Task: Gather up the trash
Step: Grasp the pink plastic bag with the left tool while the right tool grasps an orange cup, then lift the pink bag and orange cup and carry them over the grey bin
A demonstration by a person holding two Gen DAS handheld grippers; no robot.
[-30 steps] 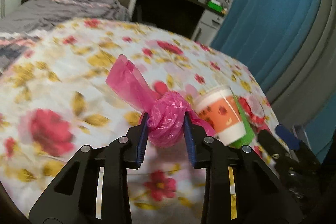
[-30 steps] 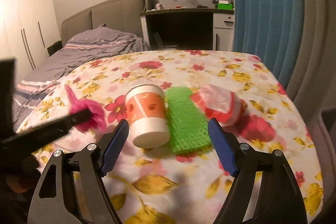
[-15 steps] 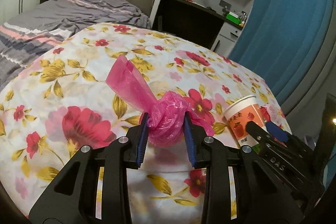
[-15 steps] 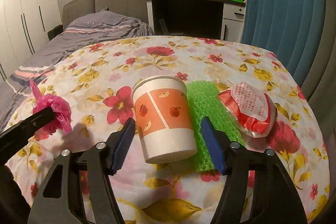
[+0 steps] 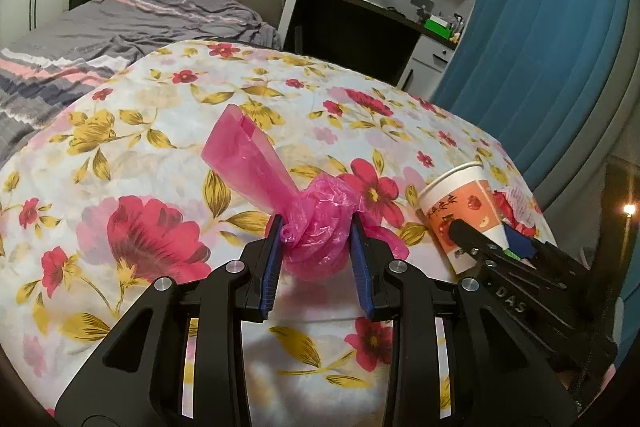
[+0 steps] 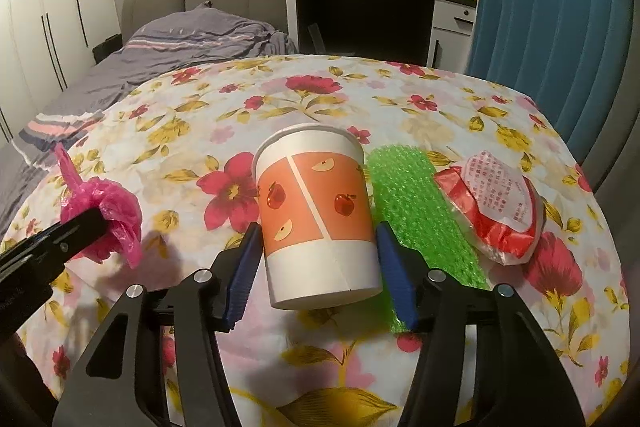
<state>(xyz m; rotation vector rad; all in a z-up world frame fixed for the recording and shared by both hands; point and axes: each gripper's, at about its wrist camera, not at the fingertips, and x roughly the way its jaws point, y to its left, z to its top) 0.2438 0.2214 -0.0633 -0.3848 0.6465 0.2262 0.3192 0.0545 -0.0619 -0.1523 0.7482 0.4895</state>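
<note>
Trash lies on one bench (image 6: 460, 107) covered with a floral cloth, four pieces: one rough green bubble-wrap strip (image 6: 416, 207), one paper cup (image 6: 316, 219) with apple pictures, one flattened red-white wrapper (image 6: 496, 207), one crumpled pink plastic bag (image 5: 316, 227). Right tool (image 6: 316, 259) has been closing, its pads touching the cup's sides. Left tool (image 5: 316, 251) pinches the bag
</note>
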